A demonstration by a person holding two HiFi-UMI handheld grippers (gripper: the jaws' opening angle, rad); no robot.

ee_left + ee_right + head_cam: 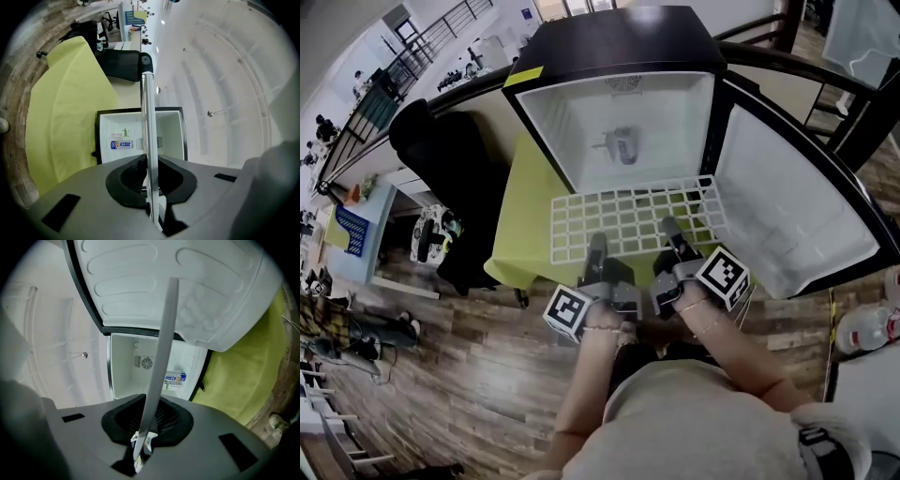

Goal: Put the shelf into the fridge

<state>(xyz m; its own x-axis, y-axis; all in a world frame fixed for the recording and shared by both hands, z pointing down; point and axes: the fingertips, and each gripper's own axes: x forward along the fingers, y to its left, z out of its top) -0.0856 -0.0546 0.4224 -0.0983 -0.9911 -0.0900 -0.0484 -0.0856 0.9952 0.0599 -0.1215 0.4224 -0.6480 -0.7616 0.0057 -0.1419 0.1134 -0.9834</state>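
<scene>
1. A person held the white wire shelf (633, 217) flat before the open fridge (565, 131), its far edge at the cavity's mouth.
2. The left claw (598, 246) and right claw (668, 230) were each clamped tight on the shelf's near edge.
3. Sliding it in cleanly likely called for both sides level and square, clear of the door (787, 216).

Head view steeply down; gripper views close, facing fridge (619, 42).
</scene>
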